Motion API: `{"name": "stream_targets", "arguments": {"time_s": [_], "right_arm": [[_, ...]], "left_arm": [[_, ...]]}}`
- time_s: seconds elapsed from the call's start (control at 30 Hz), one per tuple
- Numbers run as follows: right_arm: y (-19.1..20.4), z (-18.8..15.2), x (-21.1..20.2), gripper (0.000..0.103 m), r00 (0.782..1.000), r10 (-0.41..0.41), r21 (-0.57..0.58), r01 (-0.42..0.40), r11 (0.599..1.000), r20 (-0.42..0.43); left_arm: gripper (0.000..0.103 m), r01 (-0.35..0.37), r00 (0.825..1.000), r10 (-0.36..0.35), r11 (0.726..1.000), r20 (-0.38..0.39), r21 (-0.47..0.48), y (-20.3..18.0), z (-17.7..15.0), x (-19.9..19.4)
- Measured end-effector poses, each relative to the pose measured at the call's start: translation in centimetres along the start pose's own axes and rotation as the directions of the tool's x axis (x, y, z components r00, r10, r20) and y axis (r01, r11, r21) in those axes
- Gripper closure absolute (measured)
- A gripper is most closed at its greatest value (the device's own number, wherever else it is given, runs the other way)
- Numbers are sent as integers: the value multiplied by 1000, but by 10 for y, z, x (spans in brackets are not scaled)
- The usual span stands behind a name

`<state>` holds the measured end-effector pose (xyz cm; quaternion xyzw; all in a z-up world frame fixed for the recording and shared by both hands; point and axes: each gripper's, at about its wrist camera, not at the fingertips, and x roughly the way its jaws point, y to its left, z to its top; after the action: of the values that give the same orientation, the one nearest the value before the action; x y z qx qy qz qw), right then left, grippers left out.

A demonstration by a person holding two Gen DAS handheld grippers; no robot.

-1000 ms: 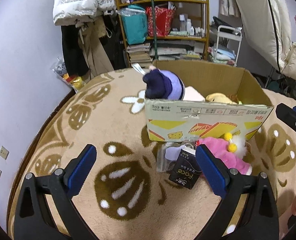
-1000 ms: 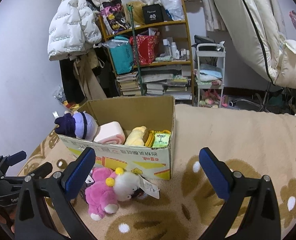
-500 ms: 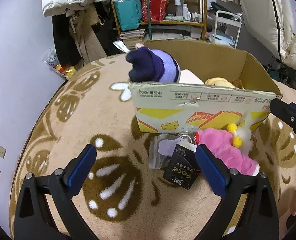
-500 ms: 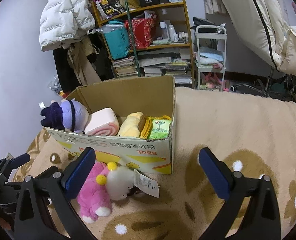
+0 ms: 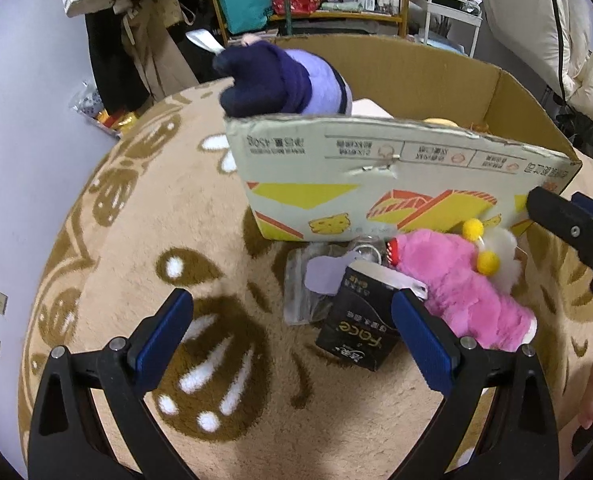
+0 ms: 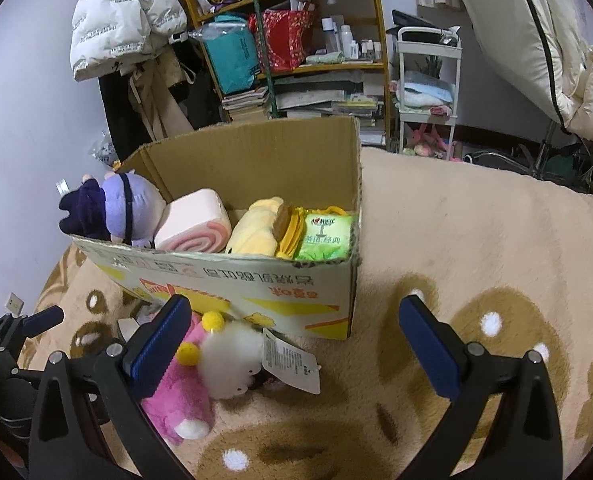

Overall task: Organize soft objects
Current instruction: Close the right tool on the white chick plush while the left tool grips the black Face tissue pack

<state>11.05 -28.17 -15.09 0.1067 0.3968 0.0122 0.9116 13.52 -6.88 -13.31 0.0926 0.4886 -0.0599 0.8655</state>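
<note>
Both tongs gape wide and empty, and the left gripper (image 5: pixel 292 338), with the black packet (image 5: pixel 358 326) beside its right finger, might snag it instead of the pink plush (image 5: pixel 462 280)

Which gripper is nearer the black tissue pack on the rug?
Left. The left gripper hangs open just short of the black tissue pack, whose edge lies by its right finger. The right gripper is open over the pink plush, farther from the pack.
</note>
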Motion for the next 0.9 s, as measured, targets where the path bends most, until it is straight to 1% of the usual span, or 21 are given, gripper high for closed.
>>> {"name": "stream_targets", "arguments": {"time_s": [0.17, 0.3, 0.4, 0.53, 0.7, 0.9], "right_arm": [[5, -2, 11, 0, 999, 8, -20, -9, 1000, -41], [10, -5, 20, 0, 997, 8, -46, -11, 999, -76], [14, -6, 24, 0, 996, 3, -65, -9, 998, -87], [15, -7, 31, 0, 994, -5, -79, -4, 997, -113], [7, -10, 42, 0, 987, -21, -53, 13, 999, -159], [-4, -10, 49, 0, 981, 1, 3, 0, 1000, -195]], "left_arm": [[4, 5, 1000, -4, 1000, -7, 14, -4, -1, 2], [5, 25, 1000, -25, 1000, -10, 15, -7, 0, 2], [5, 26, 1000, -25, 999, -11, 19, -9, 0, 2], [5, 61, 998, -60, 998, -20, 15, -9, 0, 2], [5, 80, 996, -79, 997, -26, 18, -11, 1, 2], [5, 119, 993, -119, 993, -25, 19, -15, 0, -2]]}}
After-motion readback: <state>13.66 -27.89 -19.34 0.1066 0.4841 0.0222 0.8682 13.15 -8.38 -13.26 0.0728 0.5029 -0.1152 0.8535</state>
